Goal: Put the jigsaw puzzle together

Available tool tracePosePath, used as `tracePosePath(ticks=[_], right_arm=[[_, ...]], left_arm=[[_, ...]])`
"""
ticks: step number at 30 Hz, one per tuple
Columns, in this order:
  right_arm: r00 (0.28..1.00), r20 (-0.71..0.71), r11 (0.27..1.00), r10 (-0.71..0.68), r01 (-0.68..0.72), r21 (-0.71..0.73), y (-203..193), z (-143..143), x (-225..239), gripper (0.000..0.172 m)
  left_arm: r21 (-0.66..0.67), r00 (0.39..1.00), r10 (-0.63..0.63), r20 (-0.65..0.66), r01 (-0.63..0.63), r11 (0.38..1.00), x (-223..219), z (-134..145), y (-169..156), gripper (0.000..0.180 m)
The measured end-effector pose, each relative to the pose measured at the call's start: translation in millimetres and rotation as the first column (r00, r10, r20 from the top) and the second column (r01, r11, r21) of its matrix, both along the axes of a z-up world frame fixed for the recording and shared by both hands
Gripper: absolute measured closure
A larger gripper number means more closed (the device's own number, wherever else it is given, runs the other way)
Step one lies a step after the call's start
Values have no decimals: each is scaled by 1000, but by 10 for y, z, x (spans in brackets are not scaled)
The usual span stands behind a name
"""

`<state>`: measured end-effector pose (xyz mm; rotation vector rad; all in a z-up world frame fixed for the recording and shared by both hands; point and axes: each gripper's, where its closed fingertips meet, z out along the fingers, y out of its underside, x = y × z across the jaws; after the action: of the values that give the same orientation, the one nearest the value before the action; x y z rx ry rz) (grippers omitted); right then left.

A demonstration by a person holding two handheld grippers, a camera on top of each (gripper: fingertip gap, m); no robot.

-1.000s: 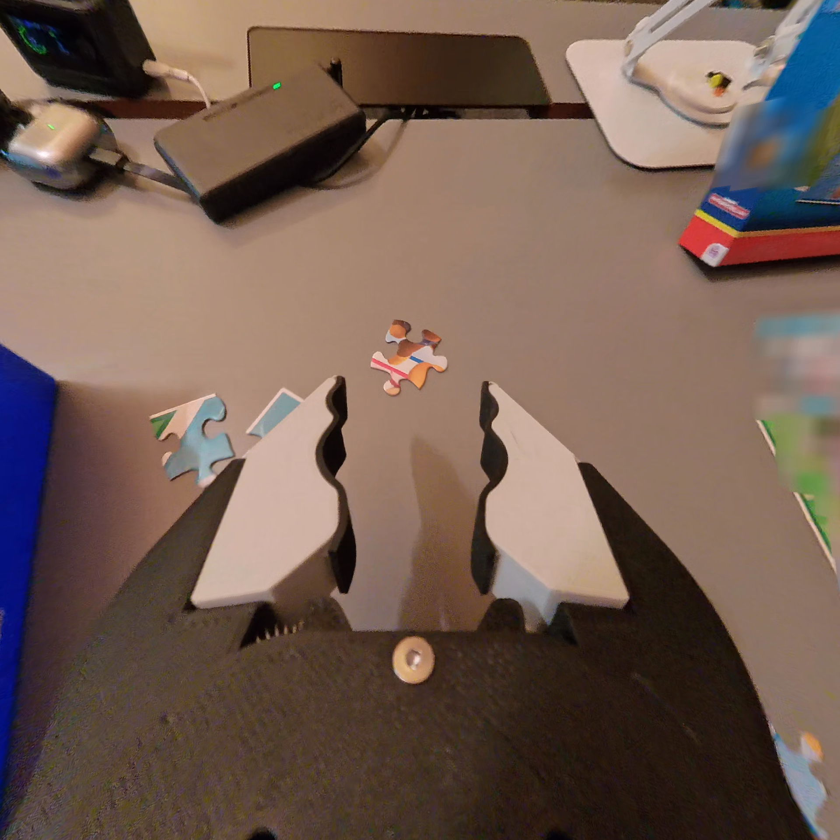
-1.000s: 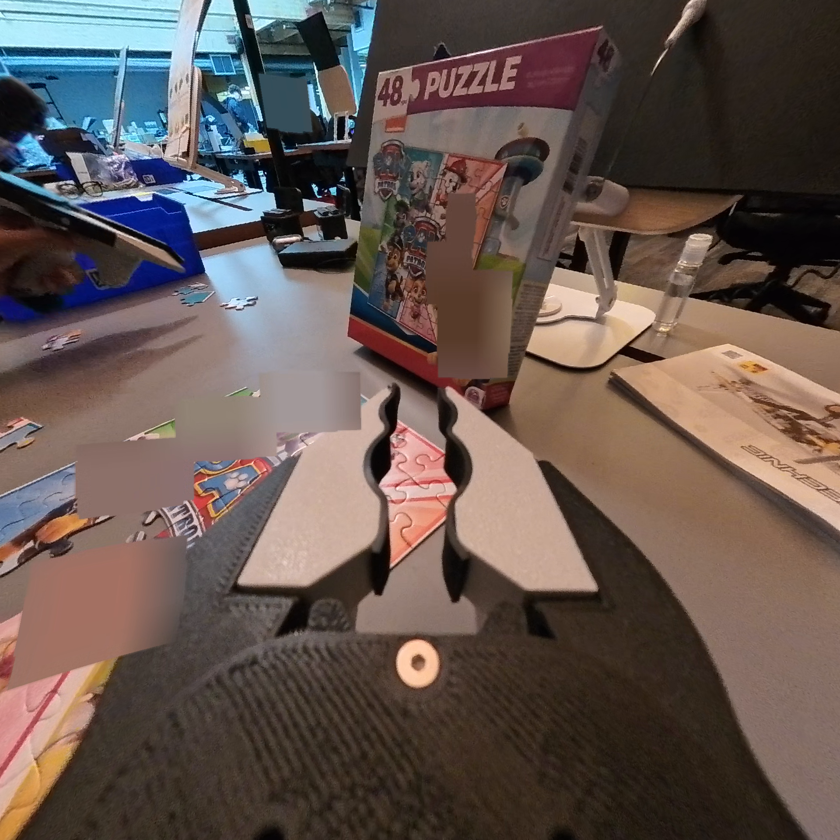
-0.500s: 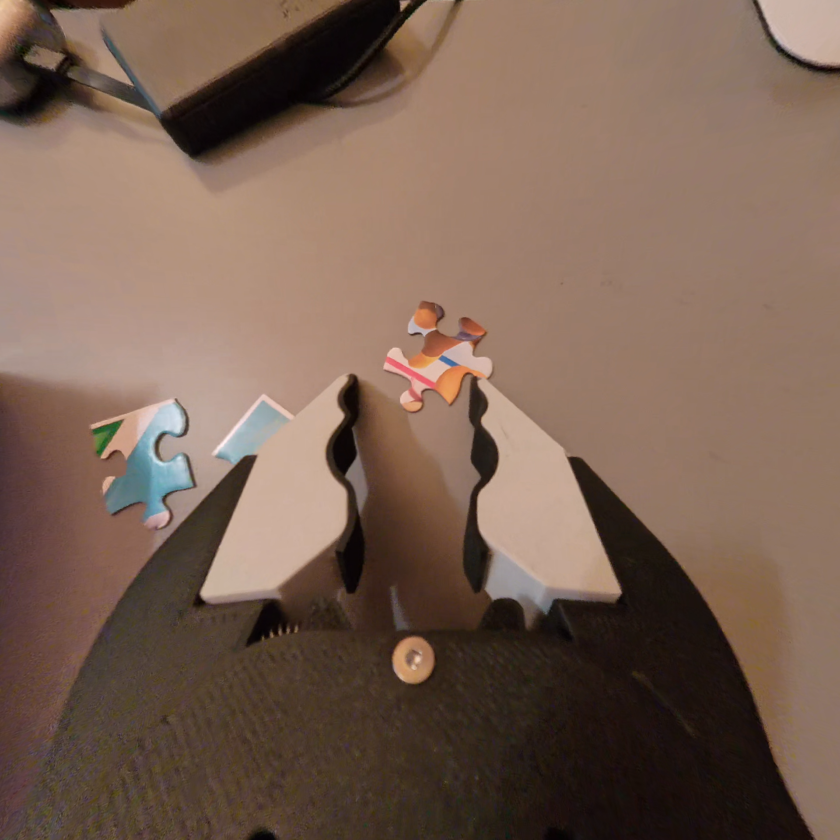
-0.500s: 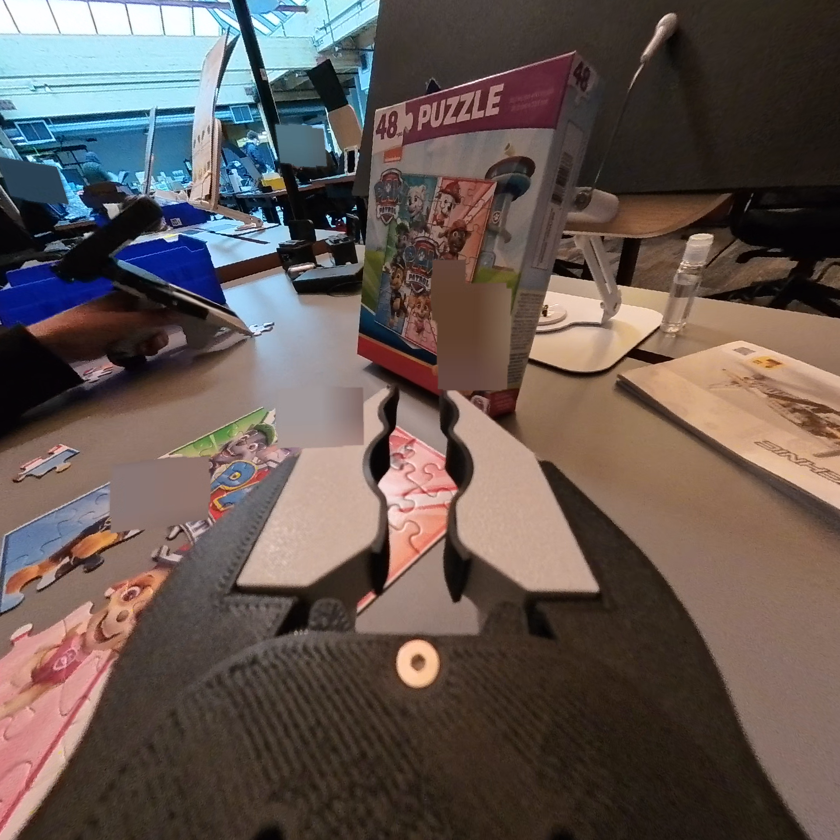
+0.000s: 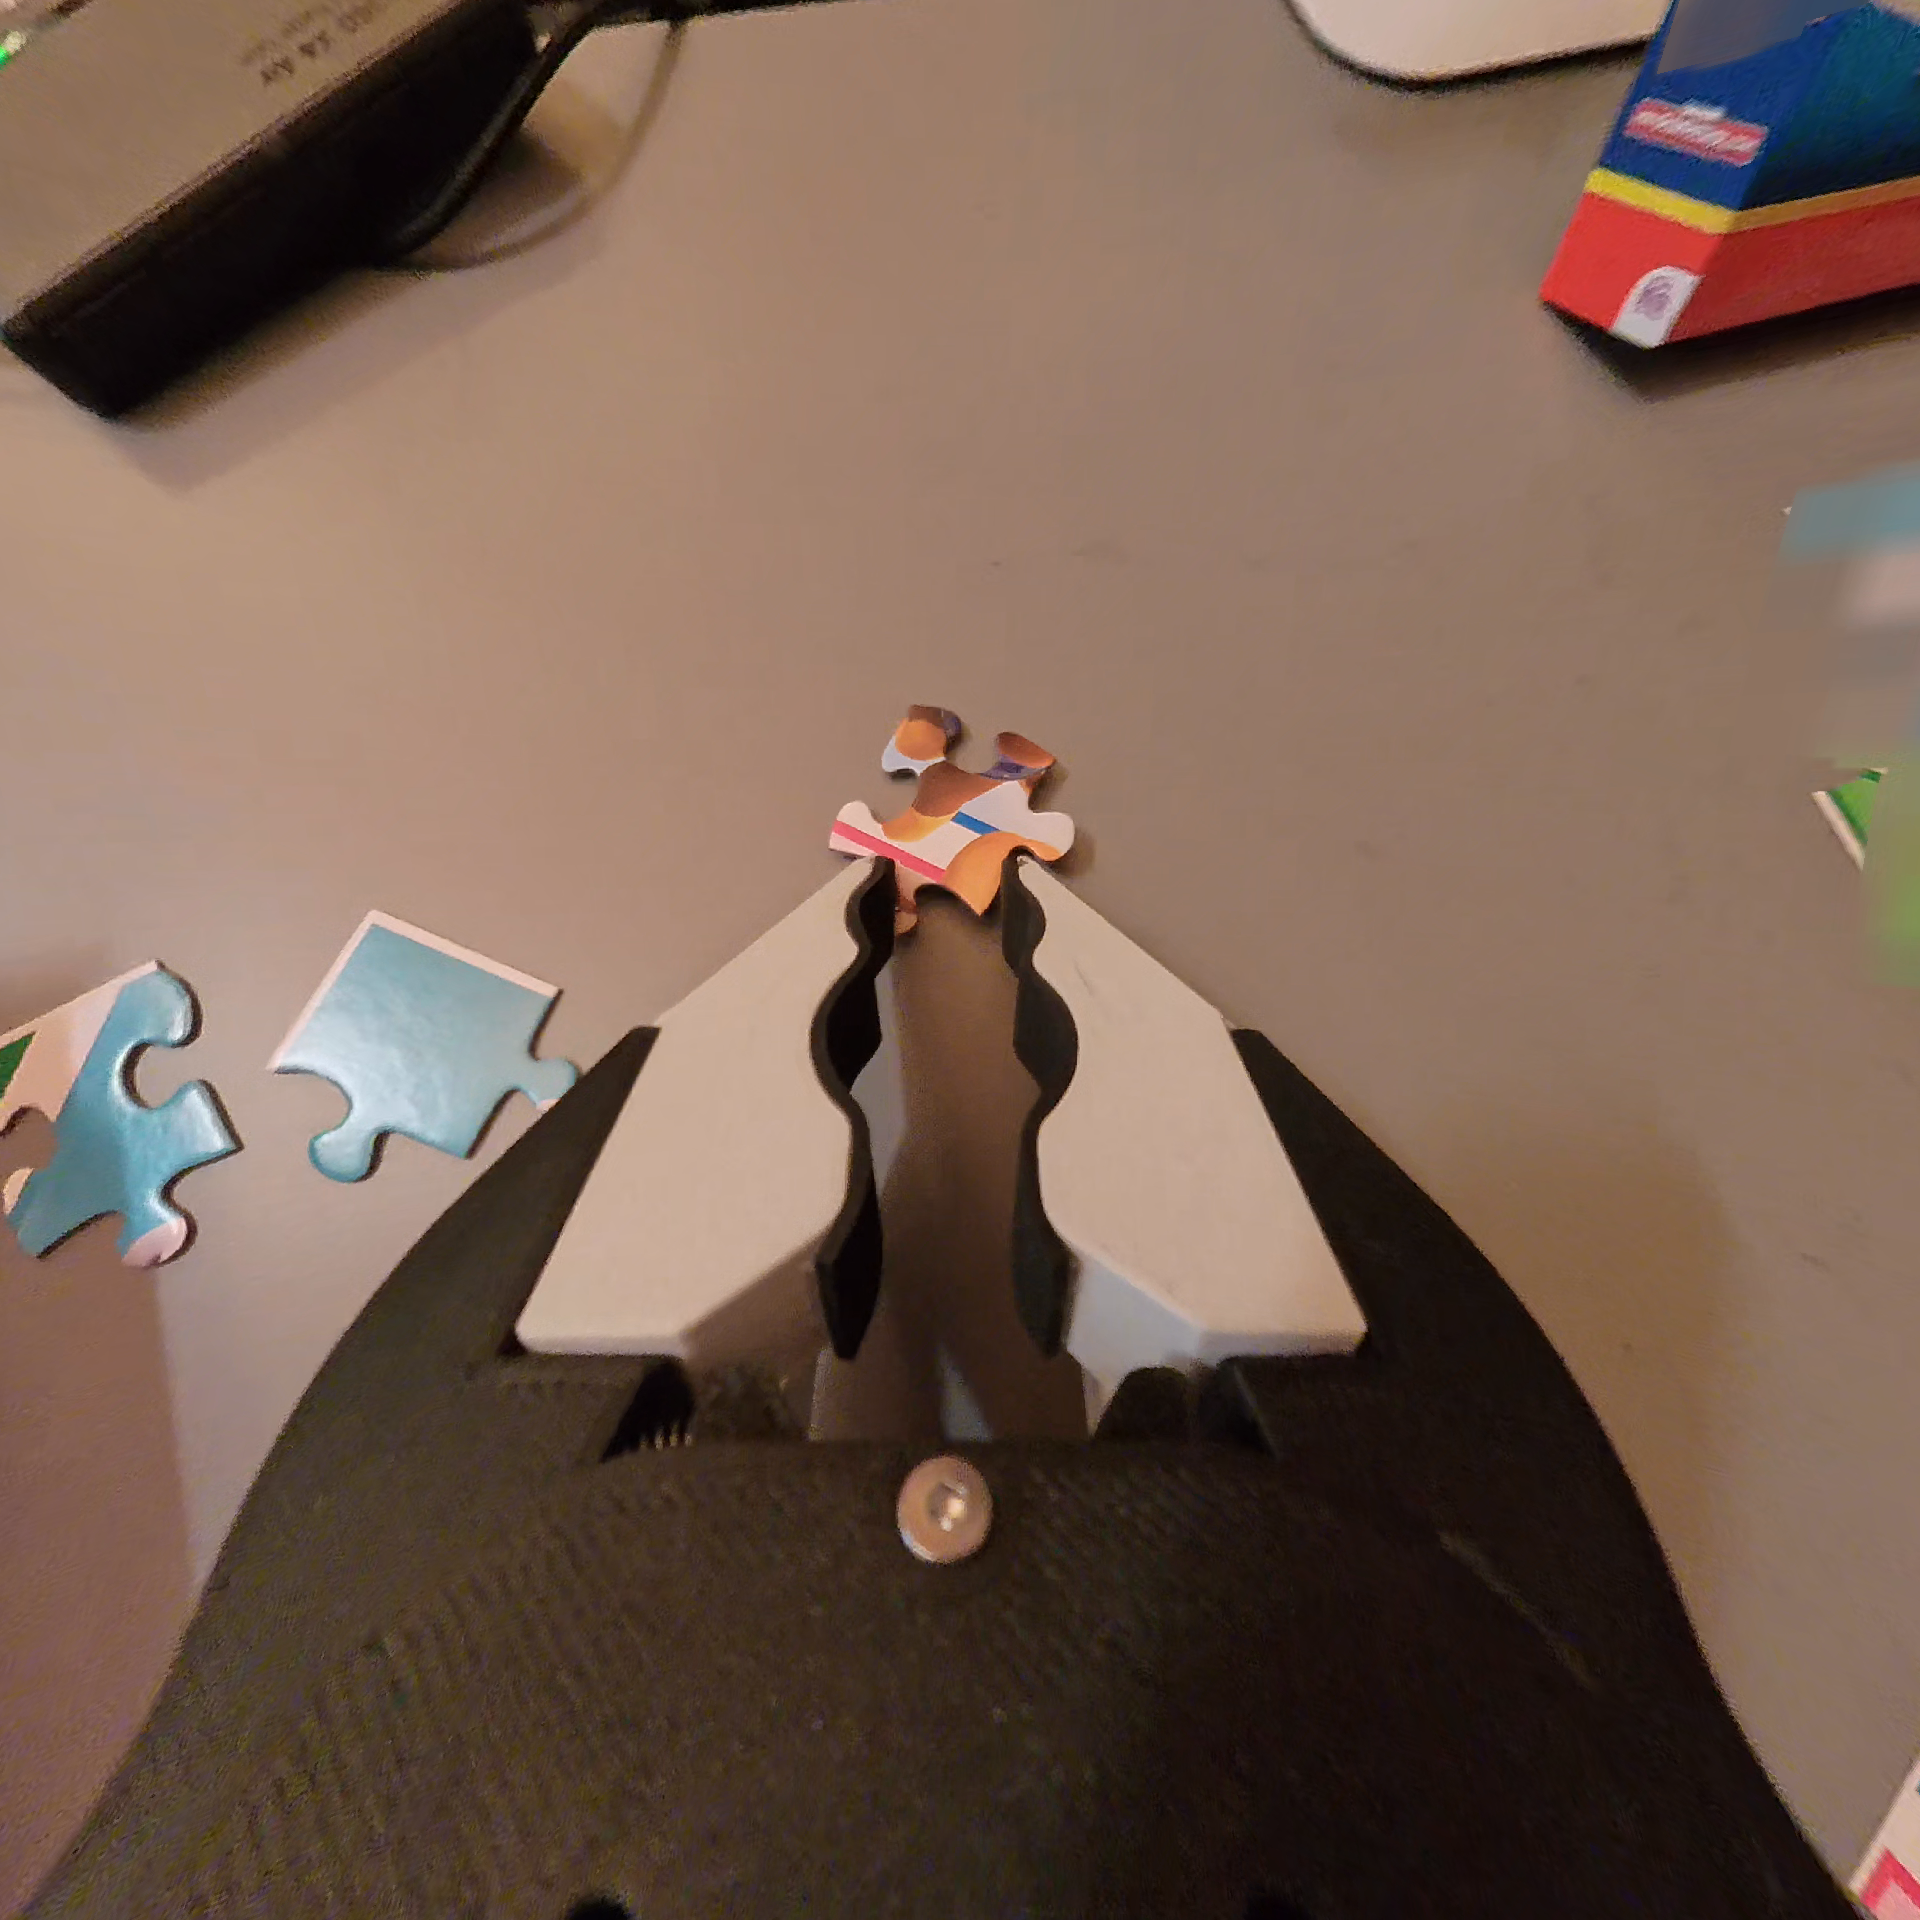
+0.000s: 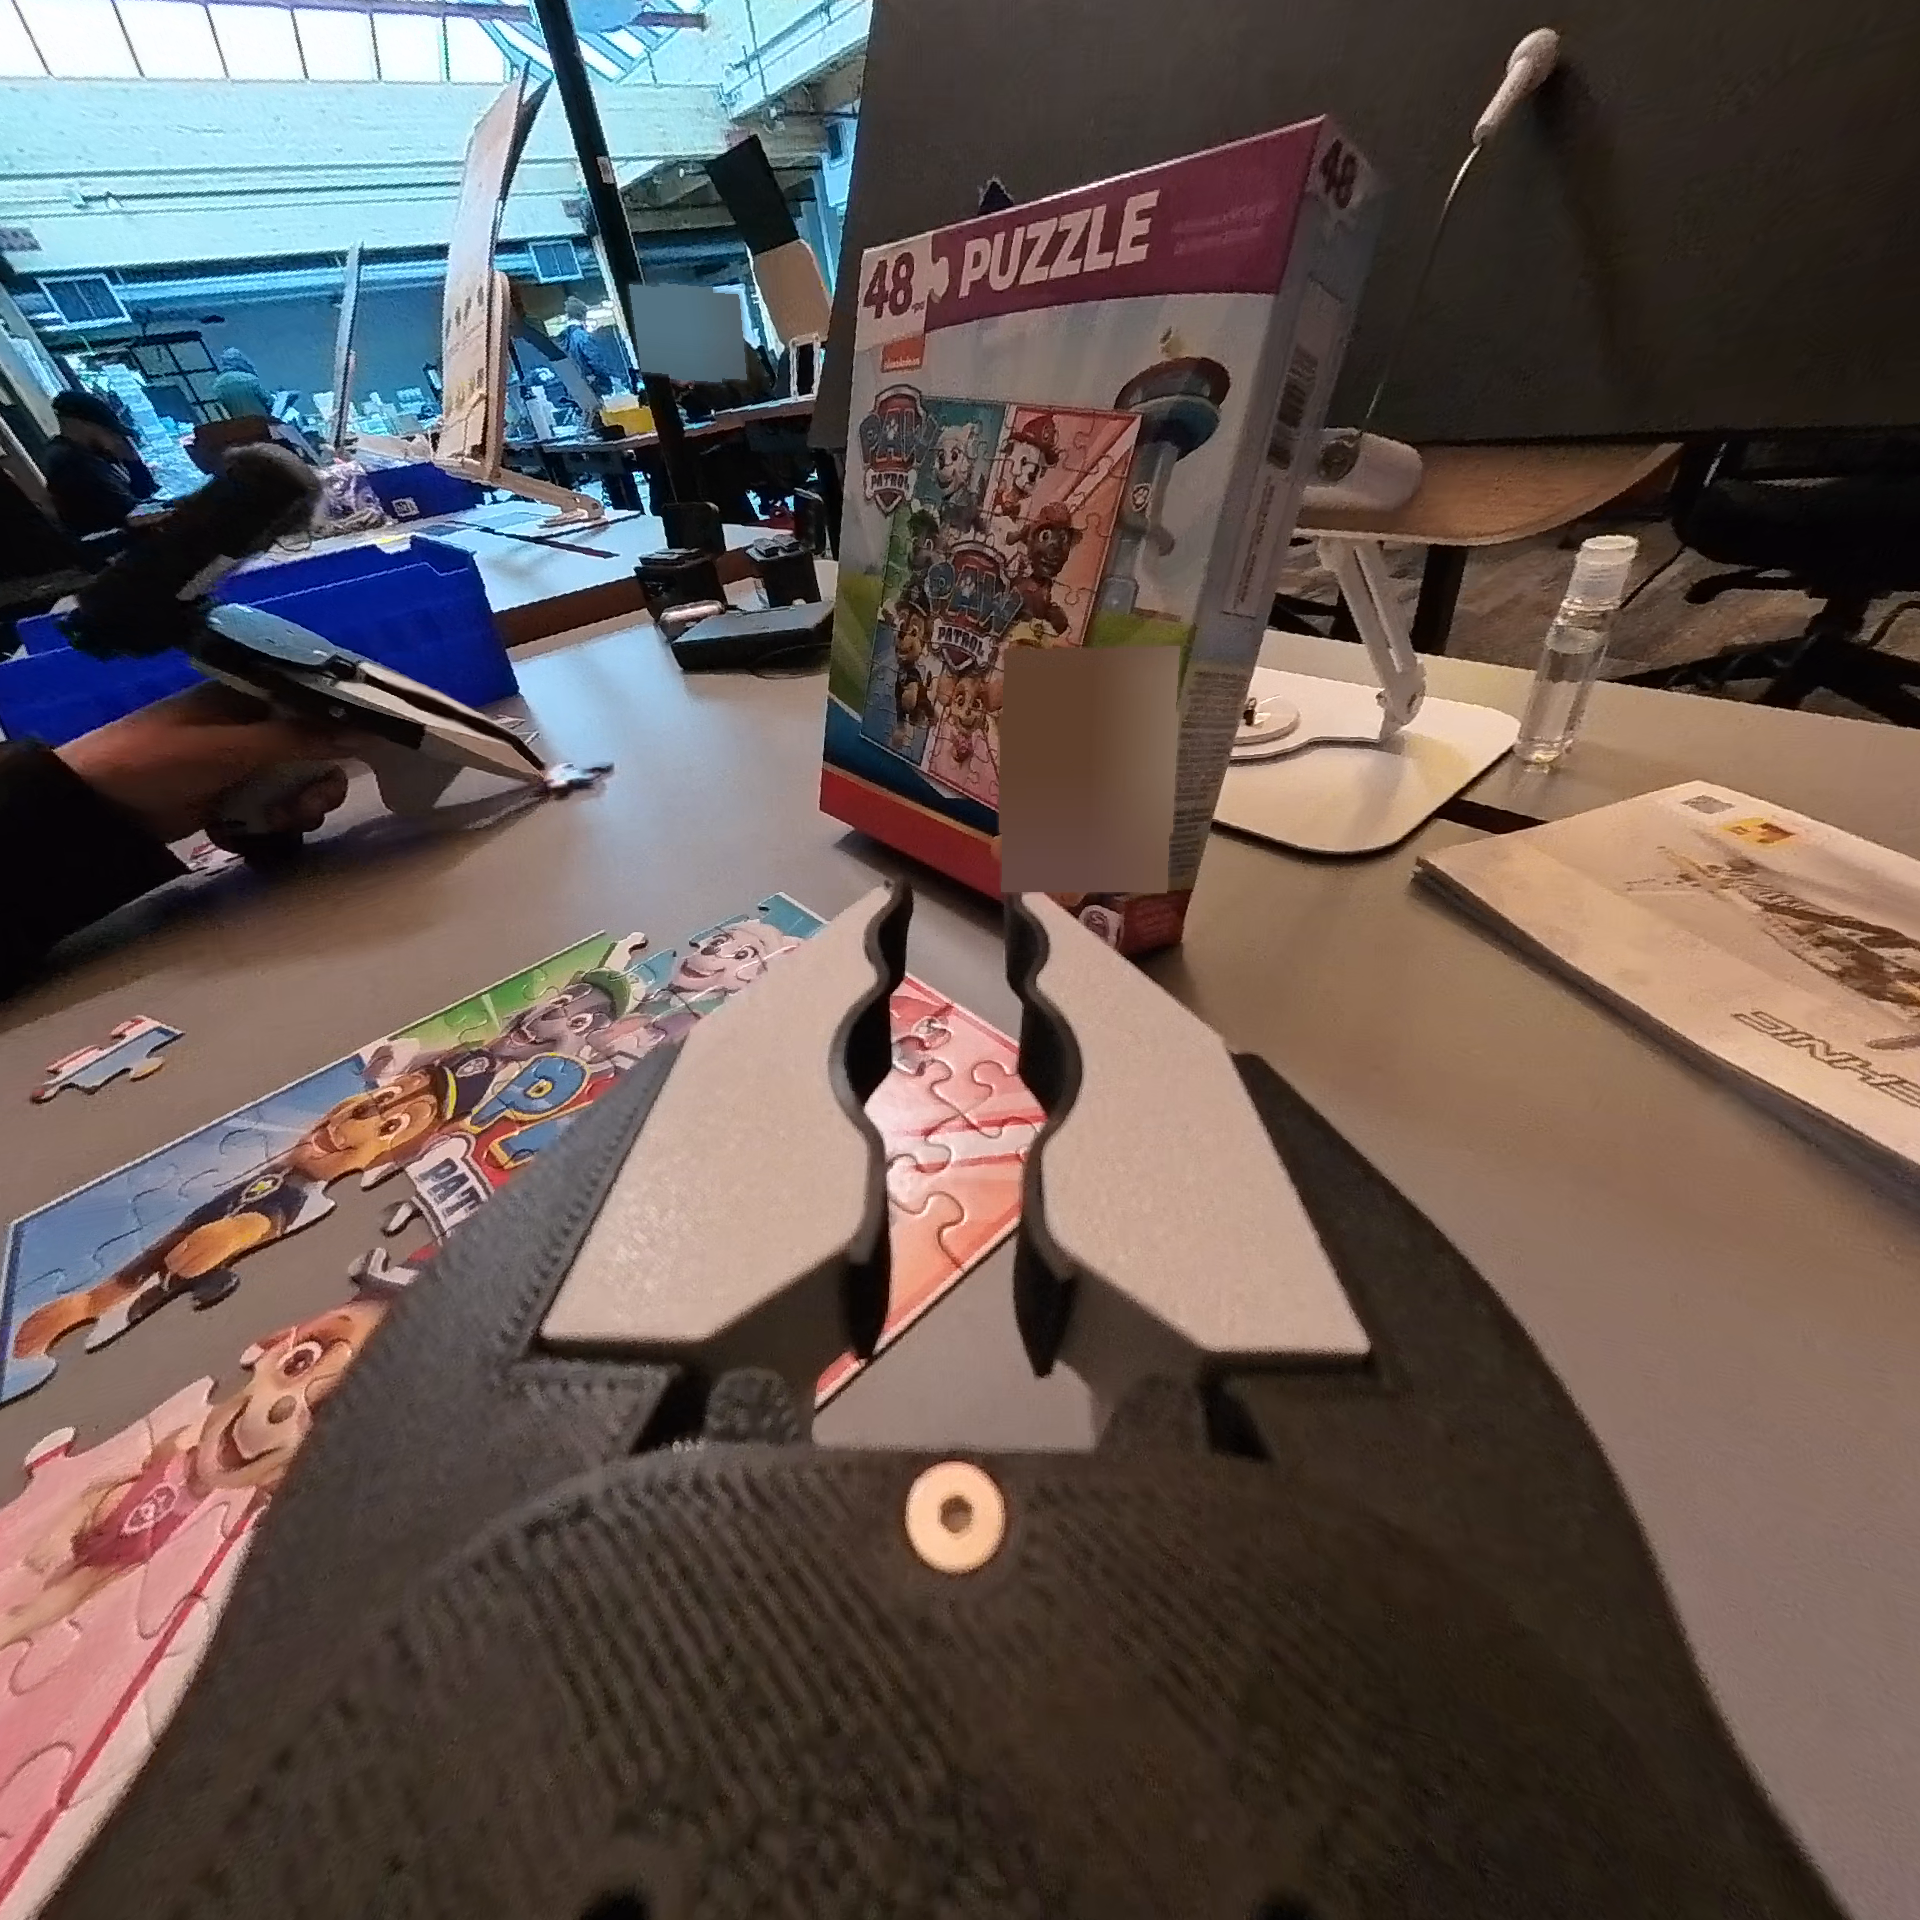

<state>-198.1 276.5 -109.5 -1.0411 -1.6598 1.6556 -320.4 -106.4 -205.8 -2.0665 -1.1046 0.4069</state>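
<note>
Pinching the near edge of the orange puzzle piece point(image 5: 961, 800), flat on the table point(image 5: 1143, 520), with the left gripper point(image 5: 948, 873). Holding the right gripper point(image 6: 956, 904) slightly parted, empty, above the part-built puzzle point(image 6: 312, 1122). Loose blue pieces point(image 5: 416, 1039) alongside, unplaced.

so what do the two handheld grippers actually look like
Both match: a broad black textured printed body, rounded like a dome, with a silver screw in the middle. Left gripper and right gripper each carry two pale grey wedge fingers lined with wavy black pads. No cables show.
</note>
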Motion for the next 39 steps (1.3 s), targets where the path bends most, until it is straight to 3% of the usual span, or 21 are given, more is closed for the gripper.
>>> tracePosePath(ticks=[1, 2, 7, 11, 14, 17, 20, 27, 29, 31, 39], right_arm=[[1000, 0, 1000, 1, -1, 1, -3, 0, 0, 154], [1000, 0, 1000, 2, -2, 1, -8, 0, 2, 154], [1000, 3, 1000, 12, -12, 9, -39, -11, 2, 154], [1000, 3, 1000, 25, -25, 4, -70, -7, 10, 154], [999, 5, 999, 38, -38, -2, -98, -4, 15, 154], [999, 8, 999, 46, -46, 0, -119, -10, 16, 154], [999, 9, 999, 47, -47, 2, -128, -12, 16, 154], [999, 7, 999, 38, -38, -11, -108, -1, 11, 154], [1000, 5, 999, 30, -30, -18, -89, 7, 7, 154], [1000, 4, 999, 23, -23, -23, -69, 11, 3, 154], [1000, -2, 999, 6, -7, -37, -22, 25, -1, 154]], left_arm=[[12, 1000, -13, -8, 13, 1000, 16, 29, 30, 165], [23, 999, -30, -21, 30, 999, 35, 70, 66, 180], [89, 986, -145, -88, 153, 984, 176, 290, 346, 180], [15, 990, -88, -114, 91, 996, 81, 256, 209, 180], [48, 996, 54, -74, -50, 998, -47, 207, -8, 165], [59, 989, 146, -11, -146, 988, -107, 86, -174, 137], [28, 990, 138, 17, -138, 990, -96, 5, -177, 116], [-88, 995, 95, 8, -93, 992, -92, -86, -12, 101], [-84, 995, 95, 7, -95, 992, -91, -79, 22, 110], [-80, 998, 66, -1, -66, 995, -65, -65, 70, 143], [-29, 999, -28, 24, 29, 999, 50, -49, 131, 145]])
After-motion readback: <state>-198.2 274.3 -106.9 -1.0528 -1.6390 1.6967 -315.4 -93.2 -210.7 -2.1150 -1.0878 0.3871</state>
